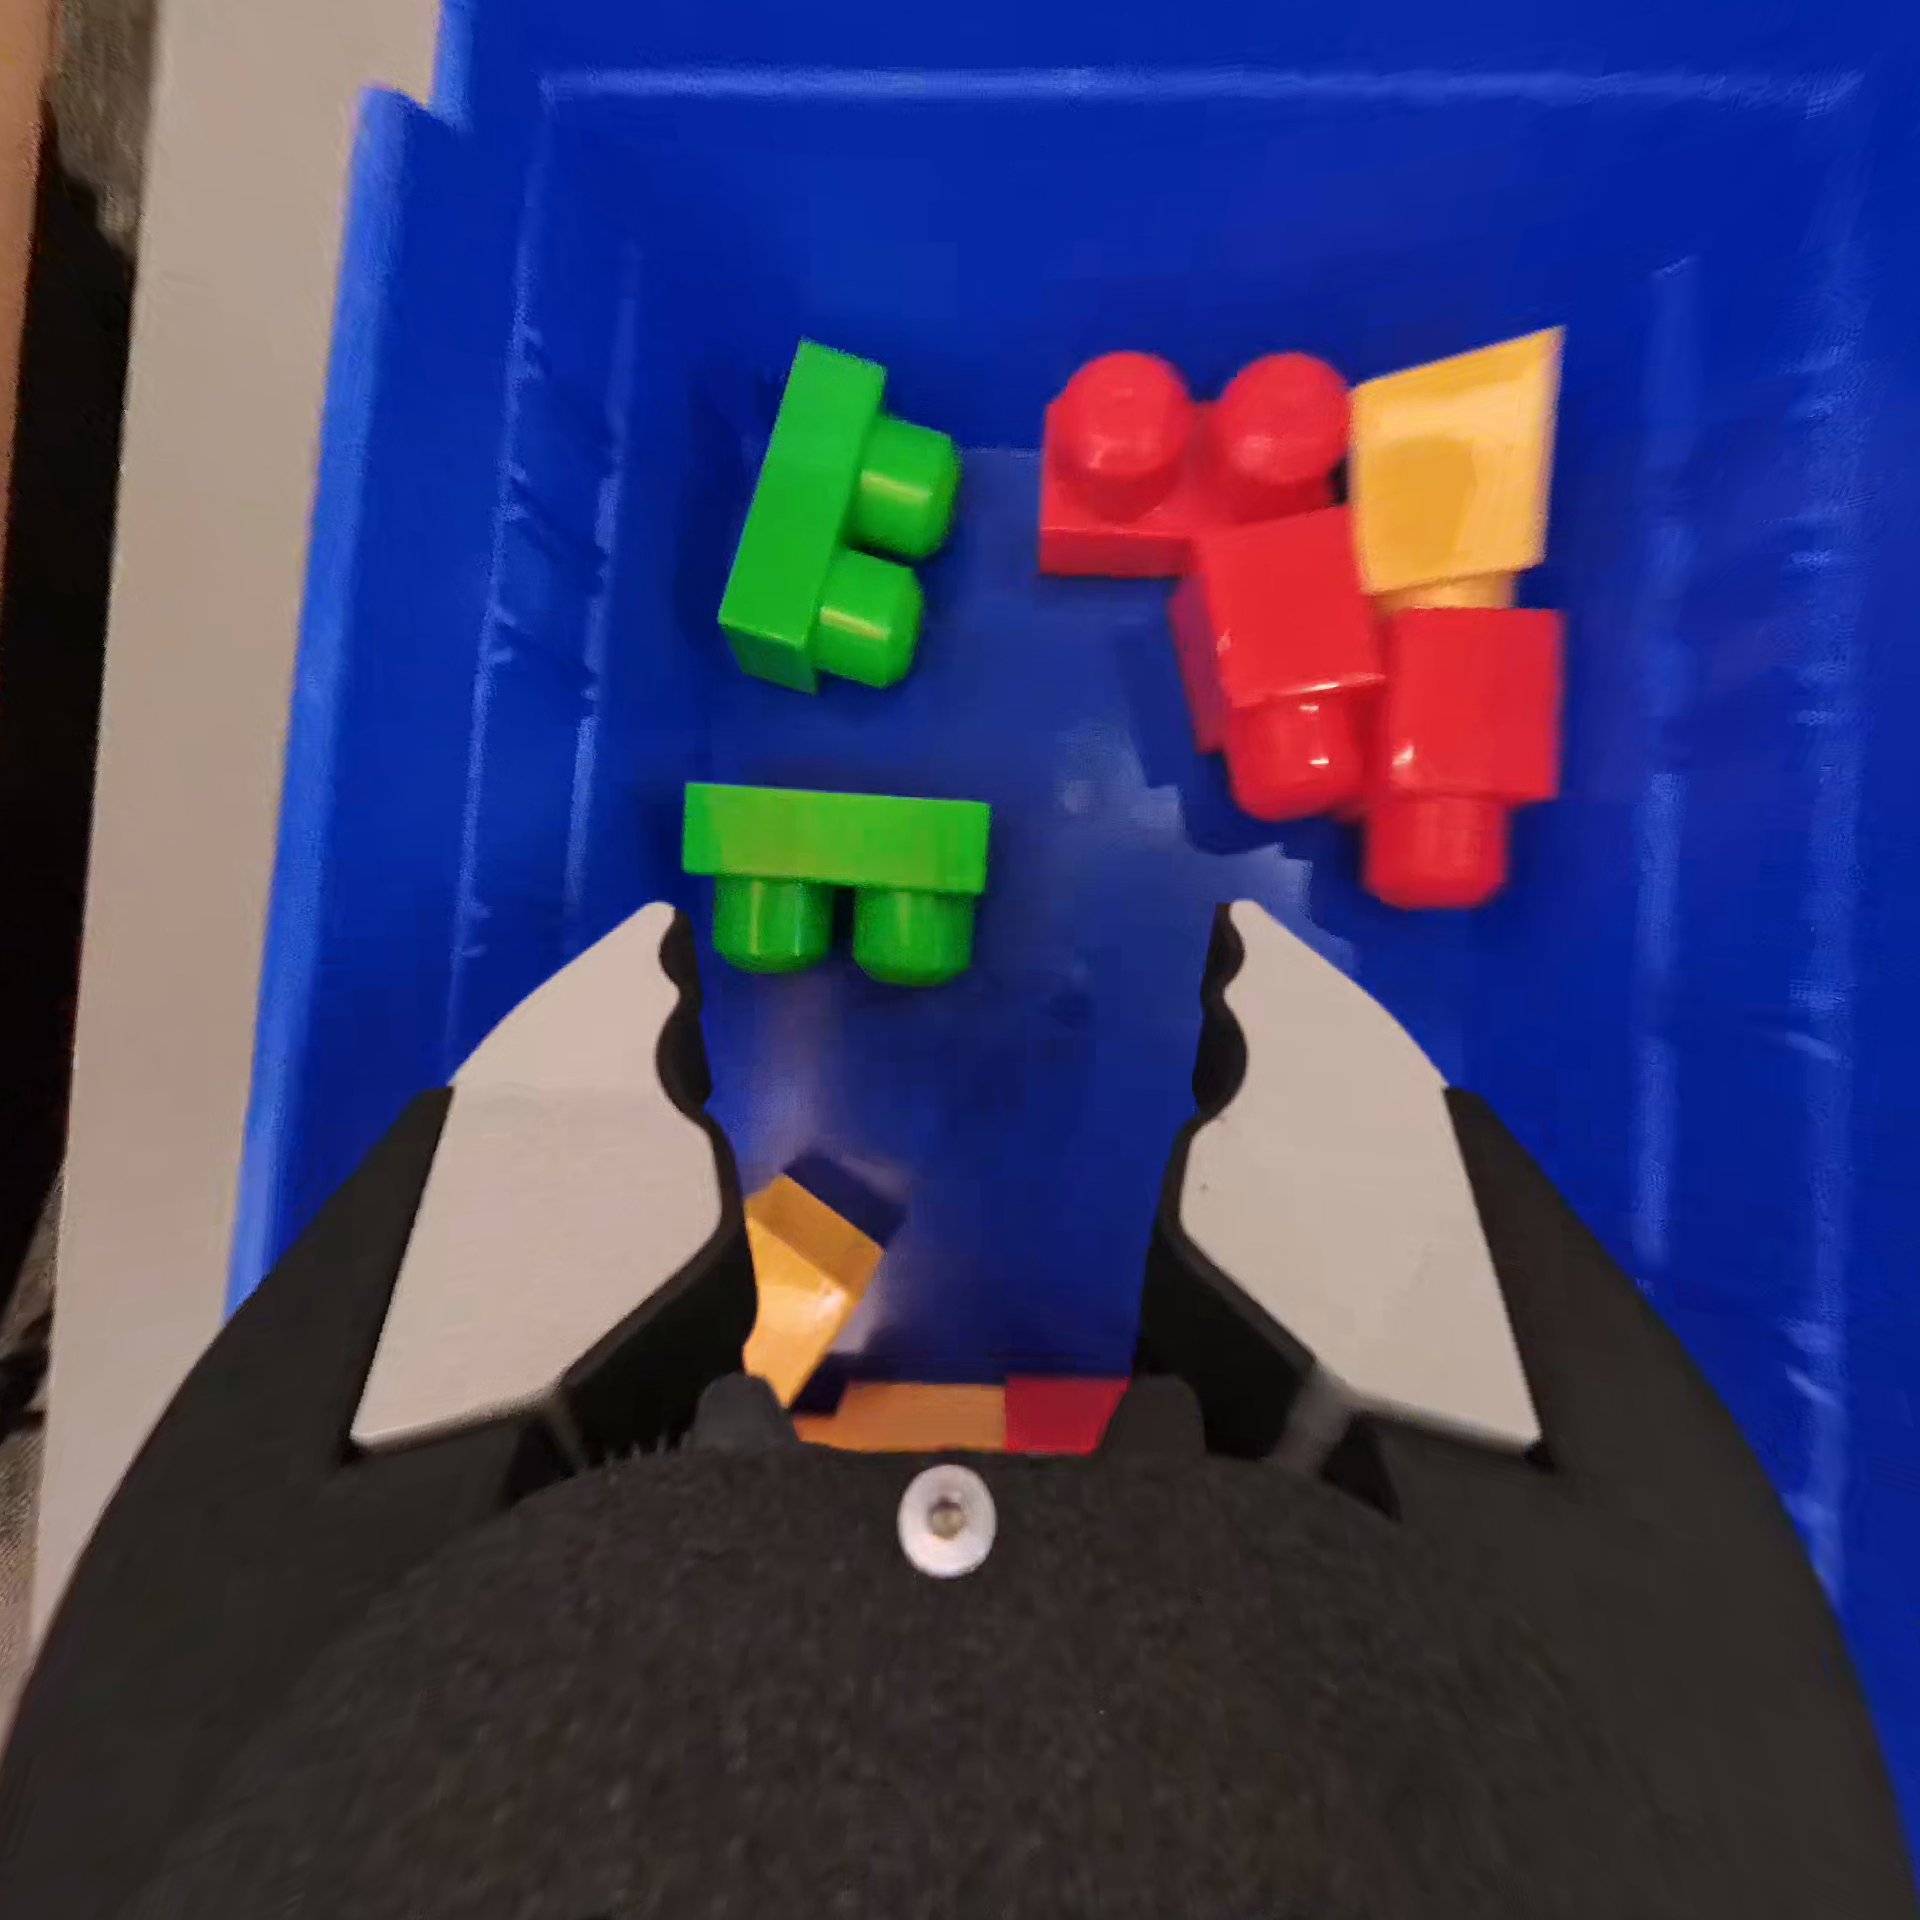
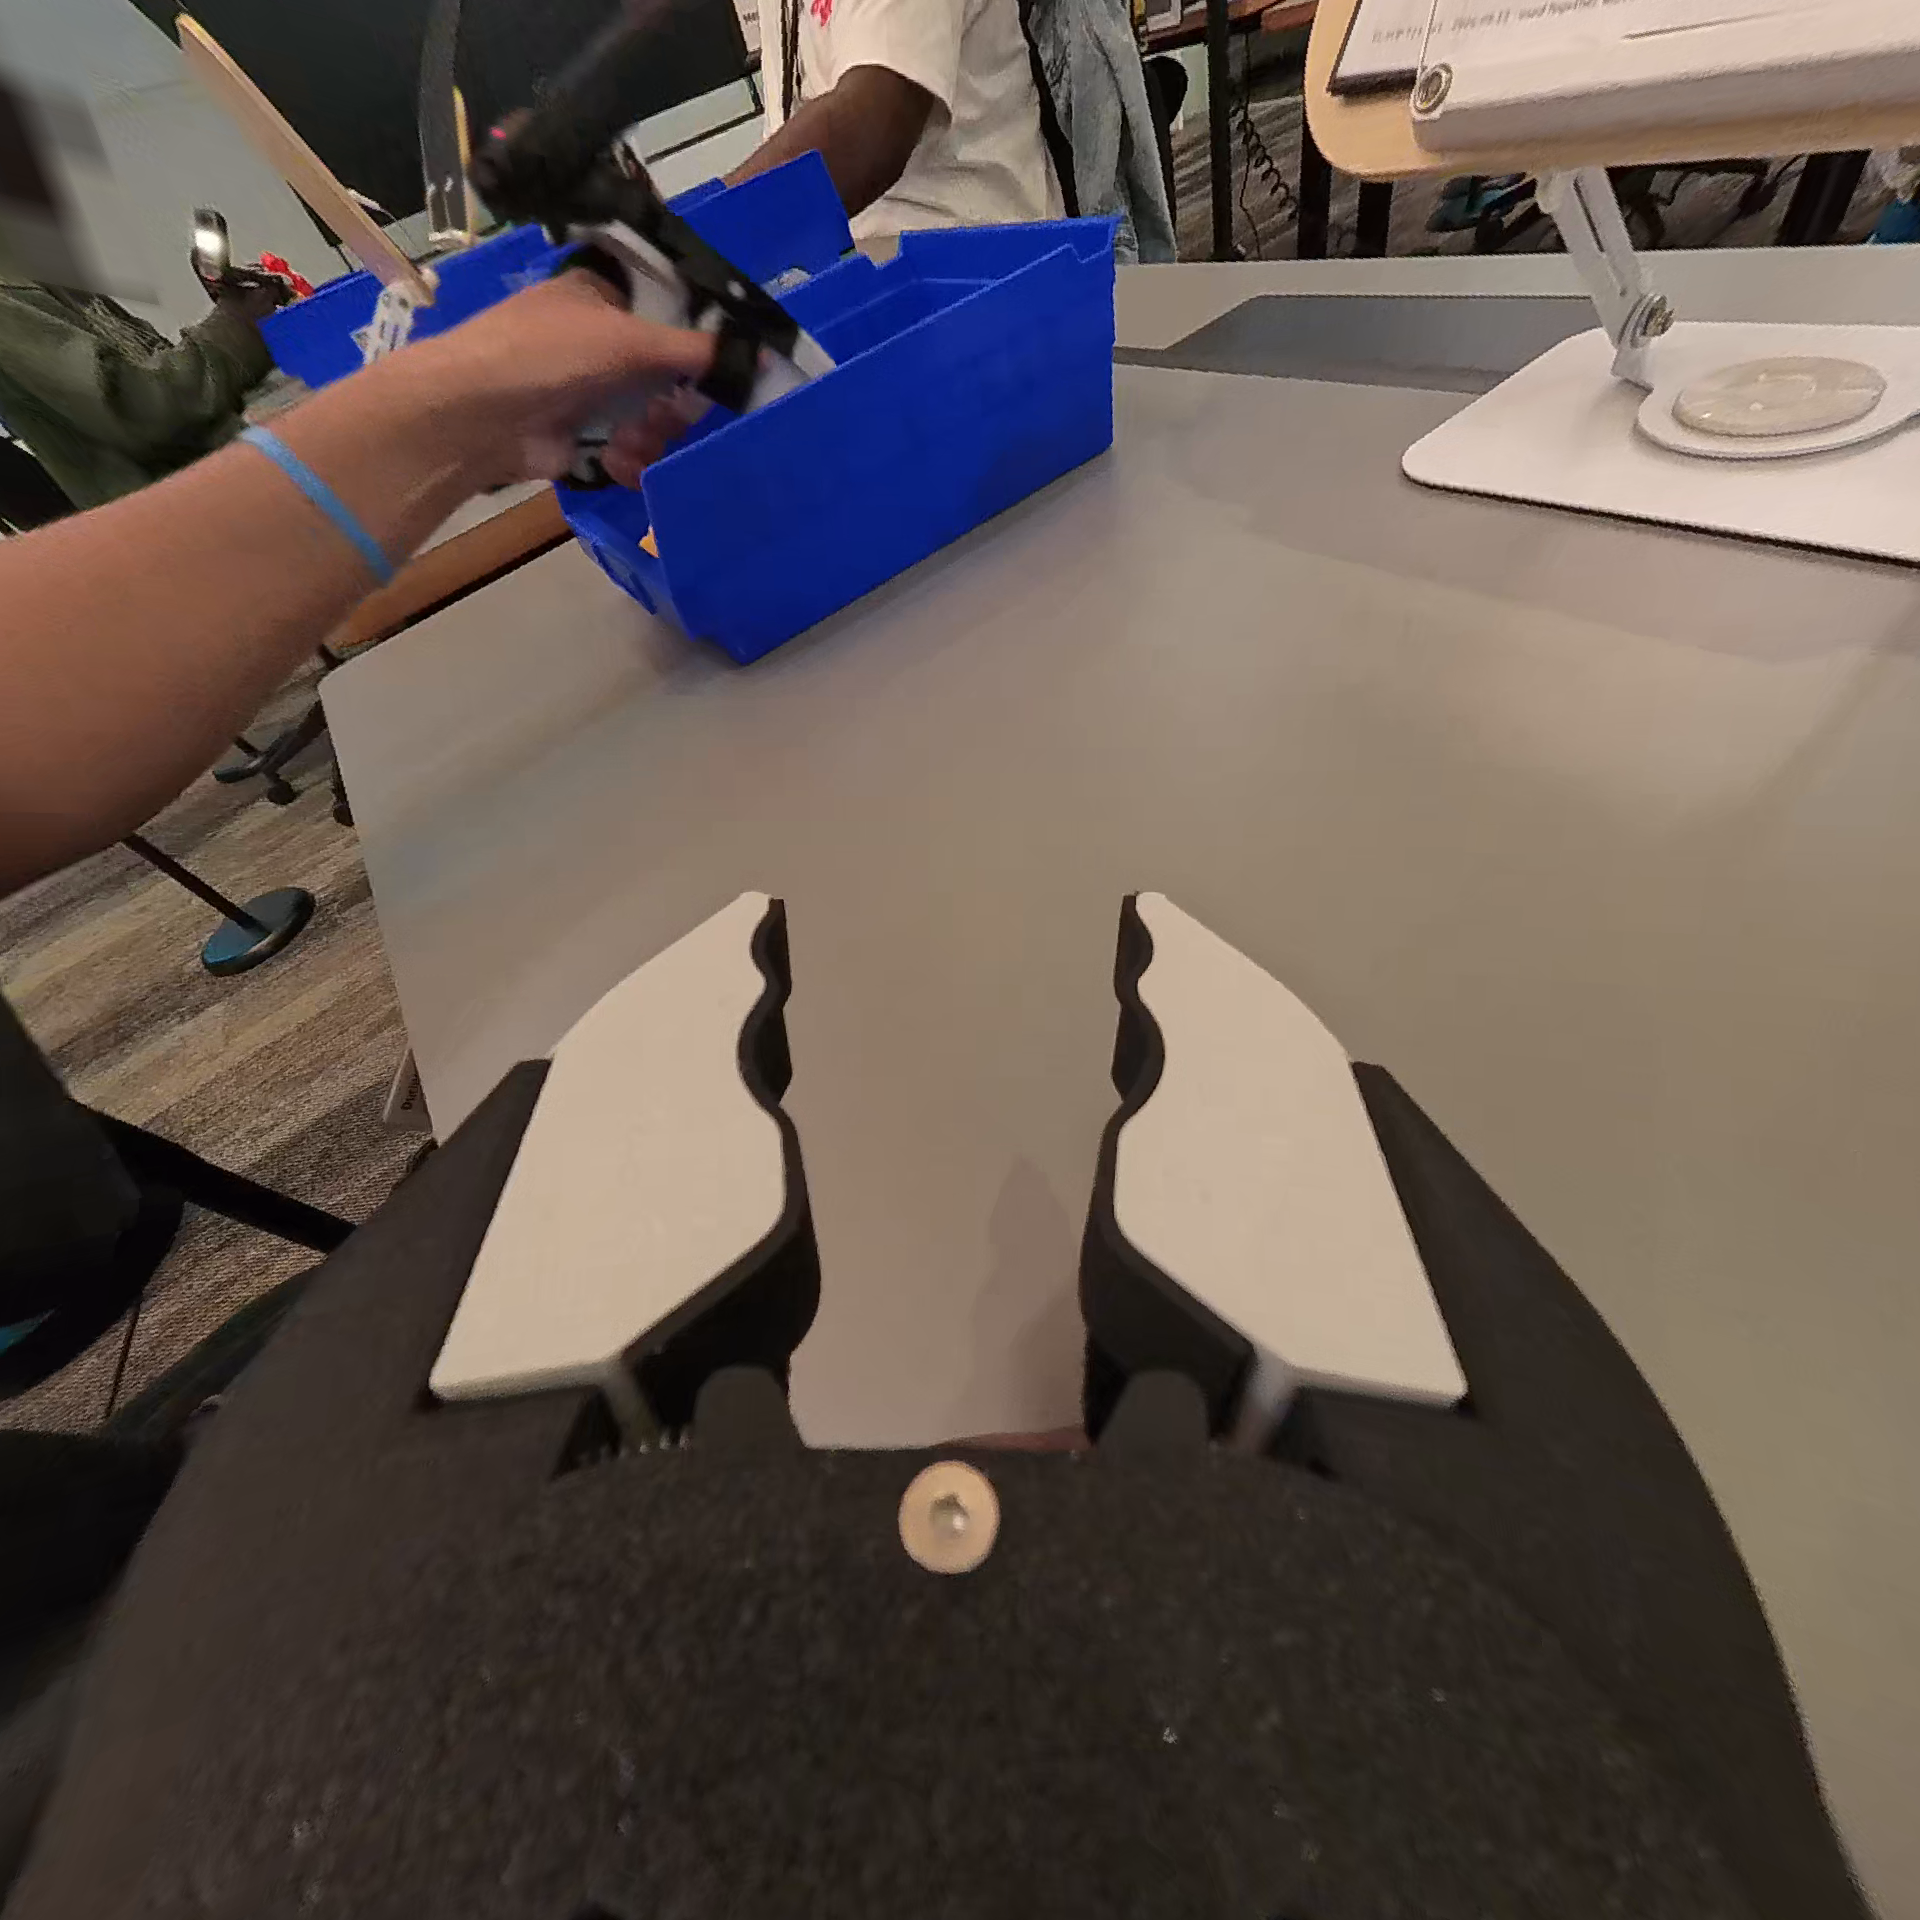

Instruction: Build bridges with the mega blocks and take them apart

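My left gripper [image 1: 951, 914] is open and empty, pointing down into a blue bin [image 1: 1195, 208]. Two green two-stud blocks lie on the bin floor: one [image 1: 836, 847] just past my left fingertip, one [image 1: 821, 520] farther in. At the right lie a red two-stud block [image 1: 1153, 468], two red single-stud blocks [image 1: 1288, 644] [image 1: 1465, 717] and a yellow block [image 1: 1444, 468]. Another yellow block [image 1: 805, 1278] lies beside my left finger. My right gripper [image 2: 951, 904] is open and empty above the bare grey table [image 2: 1351, 831]. The bin [image 2: 883, 478] and the left gripper [image 2: 675, 291] show far off at the upper left.
Yellow and red pieces [image 1: 956, 1413] show at the bin's near end, mostly hidden by the gripper. A white stand base [image 2: 1662, 447] sits at the table's right rear. A person's forearm [image 2: 208, 582] reaches to the bin. A second blue bin [image 2: 343, 322] and another person [image 2: 914, 114] are behind. Across from one pair of fingers to the other is roughly 50 cm. My left gripper's tips are some 7 cm from the yellow block [image 1: 805, 1278].
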`<action>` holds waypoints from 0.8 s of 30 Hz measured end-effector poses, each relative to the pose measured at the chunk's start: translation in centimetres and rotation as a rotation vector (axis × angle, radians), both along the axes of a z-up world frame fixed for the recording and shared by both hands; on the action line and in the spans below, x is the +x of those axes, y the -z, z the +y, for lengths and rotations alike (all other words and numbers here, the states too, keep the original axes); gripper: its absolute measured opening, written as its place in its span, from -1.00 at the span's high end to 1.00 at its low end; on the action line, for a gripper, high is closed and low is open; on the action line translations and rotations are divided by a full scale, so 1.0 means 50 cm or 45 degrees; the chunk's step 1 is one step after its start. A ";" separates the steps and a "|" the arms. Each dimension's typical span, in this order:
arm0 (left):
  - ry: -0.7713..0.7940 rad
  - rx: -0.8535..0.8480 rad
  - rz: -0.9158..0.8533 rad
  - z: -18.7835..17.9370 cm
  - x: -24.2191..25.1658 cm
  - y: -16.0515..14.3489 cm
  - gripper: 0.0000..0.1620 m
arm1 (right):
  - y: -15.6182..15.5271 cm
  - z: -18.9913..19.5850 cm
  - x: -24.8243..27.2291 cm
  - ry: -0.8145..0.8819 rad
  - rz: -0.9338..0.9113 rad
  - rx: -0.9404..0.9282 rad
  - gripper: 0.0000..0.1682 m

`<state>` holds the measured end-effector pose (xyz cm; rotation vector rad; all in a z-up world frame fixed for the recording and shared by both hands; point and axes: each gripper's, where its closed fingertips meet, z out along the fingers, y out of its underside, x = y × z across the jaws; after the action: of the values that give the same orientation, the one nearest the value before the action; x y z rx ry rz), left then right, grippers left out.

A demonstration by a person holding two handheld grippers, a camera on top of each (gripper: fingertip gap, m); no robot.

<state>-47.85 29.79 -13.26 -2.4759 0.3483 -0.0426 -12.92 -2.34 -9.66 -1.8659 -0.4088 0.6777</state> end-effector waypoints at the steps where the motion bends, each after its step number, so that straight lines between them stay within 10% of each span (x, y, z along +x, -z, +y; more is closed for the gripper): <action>1: -0.015 -0.047 0.048 0.012 -0.006 0.022 -0.16 | -0.002 -0.001 0.001 0.001 0.004 0.002 0.29; 17: -0.032 -0.174 0.029 0.040 -0.012 0.098 0.05 | 0.011 -0.013 0.003 -0.035 0.009 -0.039 0.33; 24: 0.425 0.300 -0.182 -0.075 0.150 -0.190 0.05 | -0.006 -0.005 0.031 0.012 0.009 -0.015 0.33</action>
<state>-40.37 26.04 -3.77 -2.1459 0.6614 -0.2983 -11.35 -2.61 -9.33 -1.8746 -0.3919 0.6818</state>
